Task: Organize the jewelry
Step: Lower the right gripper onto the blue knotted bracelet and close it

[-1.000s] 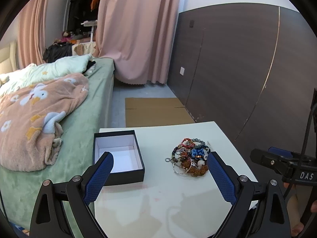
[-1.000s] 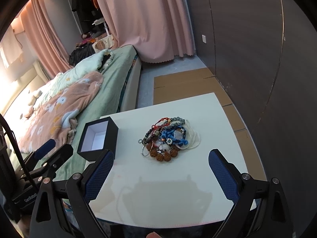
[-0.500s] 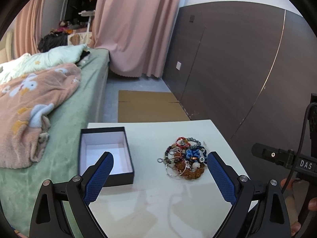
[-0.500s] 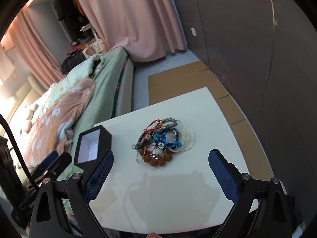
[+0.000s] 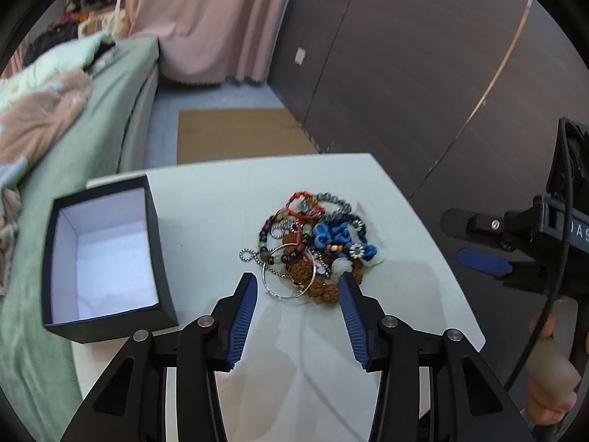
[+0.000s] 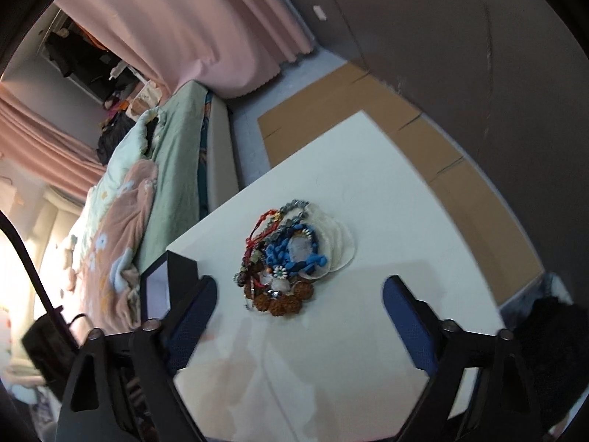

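A tangled pile of jewelry [image 5: 313,250] [image 6: 291,258], with bead bracelets, a blue cord piece, a silver ring and brown beads, lies in the middle of the white table [image 5: 228,191] [image 6: 368,169]. An open black box with a white inside [image 5: 103,254] [image 6: 162,287] stands to its left. My left gripper [image 5: 296,283] hovers just short of the pile's near edge, its jaws closing with nothing between them. My right gripper [image 6: 298,294] is over the pile's near side, jaws wide and closing a little, holding nothing. It also shows at the right of the left wrist view [image 5: 482,246].
A bed with green sheet and pink blanket [image 5: 55,118] [image 6: 121,228] runs along the table's left side. Flat cardboard [image 5: 235,132] [image 6: 368,110] lies on the floor beyond the table, under a dark panelled wall [image 5: 405,55]. Pink curtains [image 6: 206,29] hang at the back.
Both grippers have come down and closer to the jewelry pile. The left jaws have narrowed a lot. The right gripper has rolled, tilting its view.
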Motion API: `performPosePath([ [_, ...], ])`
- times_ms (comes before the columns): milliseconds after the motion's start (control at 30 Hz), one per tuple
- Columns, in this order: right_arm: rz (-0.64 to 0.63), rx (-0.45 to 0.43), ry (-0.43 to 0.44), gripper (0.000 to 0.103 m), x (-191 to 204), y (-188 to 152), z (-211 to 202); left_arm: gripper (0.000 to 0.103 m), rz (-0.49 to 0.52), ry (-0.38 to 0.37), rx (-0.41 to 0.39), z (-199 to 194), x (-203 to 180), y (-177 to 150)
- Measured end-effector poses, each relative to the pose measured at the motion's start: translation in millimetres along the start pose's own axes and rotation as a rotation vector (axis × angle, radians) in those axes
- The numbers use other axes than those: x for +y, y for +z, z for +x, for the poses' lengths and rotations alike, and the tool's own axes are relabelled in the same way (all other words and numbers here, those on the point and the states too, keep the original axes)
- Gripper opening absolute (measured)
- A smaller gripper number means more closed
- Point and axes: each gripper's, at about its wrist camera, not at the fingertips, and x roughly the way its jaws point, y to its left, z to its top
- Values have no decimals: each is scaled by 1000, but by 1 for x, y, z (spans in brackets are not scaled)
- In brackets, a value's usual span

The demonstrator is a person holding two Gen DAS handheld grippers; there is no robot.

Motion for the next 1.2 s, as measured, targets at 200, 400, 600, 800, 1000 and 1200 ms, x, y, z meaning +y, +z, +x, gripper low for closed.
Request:
performPosePath([
  [200,91,105,69,66,-12,5,37,48,-40,21,19,14,12,10],
  [400,187,185,143,53,-17,8,71,48,-95,19,20,21,31,22],
  [600,230,236,192,52,-10,7,98,47,-161,8,3,15,50,30],
  [800,249,225,204,49,-6,10,108,48,-170,10,10,13,54,27],
  [1000,335,246,241,30,-18,7,119,48,-111,17,33,17,39,19],
  [1200,456,263,296,17,-33,2,130,48,-94,19,54,24,34,17],
])
